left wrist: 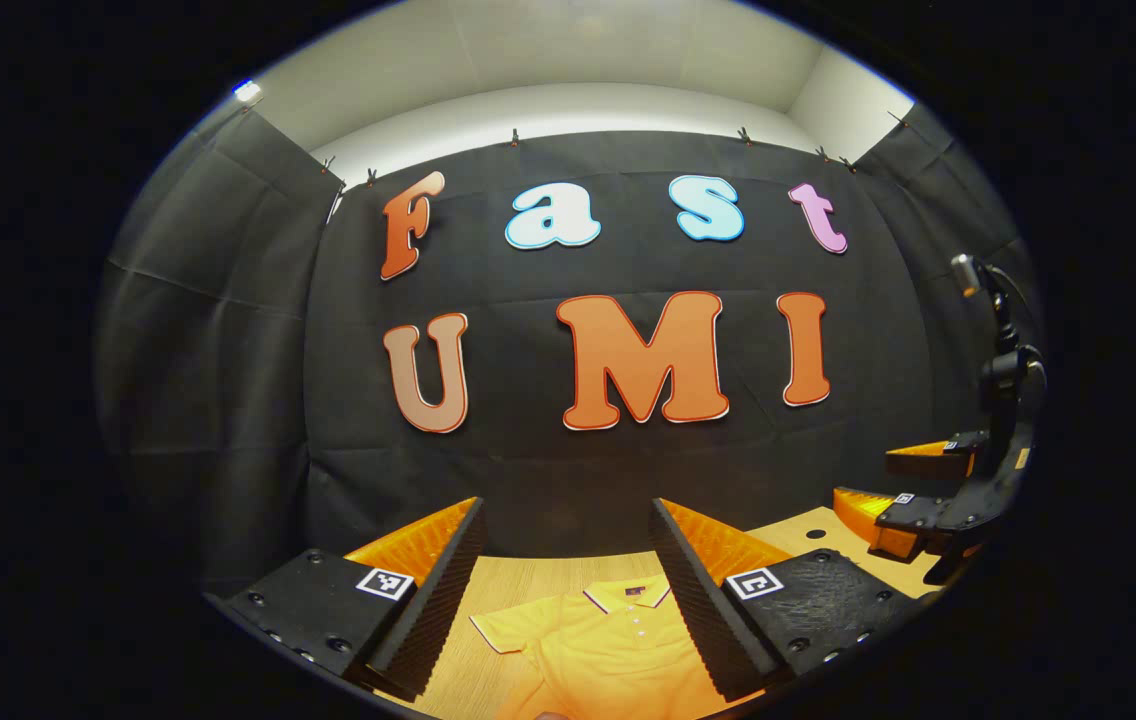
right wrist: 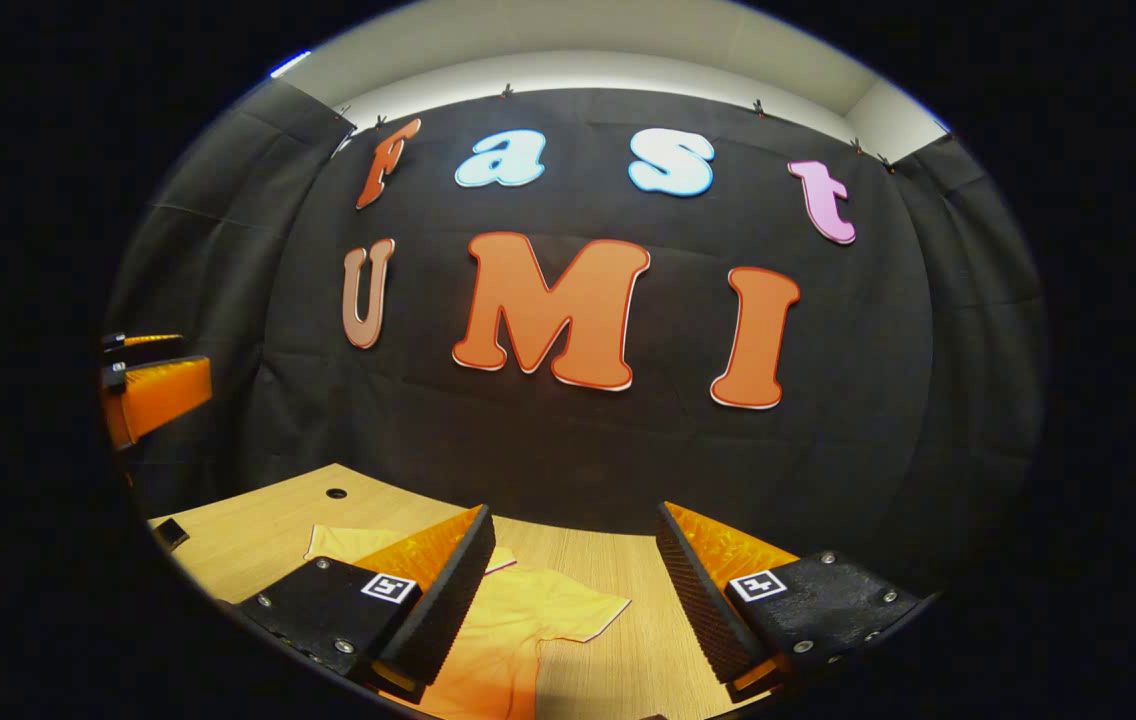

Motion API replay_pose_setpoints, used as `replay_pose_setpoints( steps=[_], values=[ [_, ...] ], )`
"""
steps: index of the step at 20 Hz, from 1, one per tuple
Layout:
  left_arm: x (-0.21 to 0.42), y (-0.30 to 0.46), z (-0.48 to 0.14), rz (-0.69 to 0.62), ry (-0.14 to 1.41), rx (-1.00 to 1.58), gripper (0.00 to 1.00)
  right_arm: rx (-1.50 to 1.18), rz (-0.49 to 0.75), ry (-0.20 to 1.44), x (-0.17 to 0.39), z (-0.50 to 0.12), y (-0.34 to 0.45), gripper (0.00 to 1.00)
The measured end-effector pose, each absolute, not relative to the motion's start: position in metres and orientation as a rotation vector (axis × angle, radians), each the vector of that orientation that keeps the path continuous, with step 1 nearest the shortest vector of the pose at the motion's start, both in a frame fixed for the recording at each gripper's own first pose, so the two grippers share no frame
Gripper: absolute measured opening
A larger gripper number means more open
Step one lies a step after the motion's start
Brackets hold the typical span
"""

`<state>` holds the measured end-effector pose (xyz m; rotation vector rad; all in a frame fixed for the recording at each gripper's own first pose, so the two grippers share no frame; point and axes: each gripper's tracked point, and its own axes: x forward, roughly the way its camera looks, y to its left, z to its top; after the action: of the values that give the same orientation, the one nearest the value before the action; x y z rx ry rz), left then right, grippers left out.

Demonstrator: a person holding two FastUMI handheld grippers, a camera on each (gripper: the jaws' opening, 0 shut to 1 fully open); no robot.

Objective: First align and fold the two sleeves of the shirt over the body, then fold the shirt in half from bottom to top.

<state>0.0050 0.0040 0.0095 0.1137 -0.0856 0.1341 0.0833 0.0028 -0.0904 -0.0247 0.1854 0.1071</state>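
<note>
A yellow-orange polo shirt (left wrist: pixel 608 645) lies flat on the wooden table (left wrist: pixel 528 580), collar toward the booth wall, its left sleeve (left wrist: pixel 513 628) spread out. My left gripper (left wrist: pixel 568 590) hovers above the collar, open, with nothing between its fingers. In the right gripper view the shirt (right wrist: pixel 518 630) shows with its right sleeve (right wrist: pixel 583 610) spread on the table (right wrist: pixel 258 530). My right gripper (right wrist: pixel 573 600) hangs open over that sleeve, holding nothing. The right gripper (left wrist: pixel 913 495) also appears far right in the left gripper view, and the left gripper (right wrist: pixel 153 385) at the left edge of the right gripper view.
The black cloth wall stands close behind the table's far edge. A small round hole (right wrist: pixel 336 493) sits in the tabletop near the back, and a dark small object (right wrist: pixel 171 533) lies at the table's left edge. Bare wood lies right of the shirt.
</note>
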Motion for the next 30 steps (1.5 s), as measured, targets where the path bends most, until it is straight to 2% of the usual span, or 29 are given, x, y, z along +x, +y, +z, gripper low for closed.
replay_pose_setpoints(
  steps=[7,14,18,28,30],
  values=[
    [0.000,0.015,0.012,0.212,-0.087,0.142,0.99,-0.030,0.100,0.389,0.136,-0.168,-0.009,0.98],
    [-0.001,0.029,0.000,0.317,-0.044,0.152,0.97,0.035,0.096,0.703,0.171,-0.266,-0.021,0.97],
    [0.004,0.033,-0.013,0.363,-0.003,0.154,0.98,0.058,0.113,0.908,0.179,-0.318,-0.023,0.96],
    [0.012,0.035,-0.035,0.438,0.092,0.193,1.00,0.022,0.132,1.218,0.199,-0.409,-0.026,0.94],
    [0.017,0.034,-0.037,0.442,0.105,0.198,0.99,0.010,0.130,1.272,0.202,-0.421,-0.028,0.89]
  ],
)
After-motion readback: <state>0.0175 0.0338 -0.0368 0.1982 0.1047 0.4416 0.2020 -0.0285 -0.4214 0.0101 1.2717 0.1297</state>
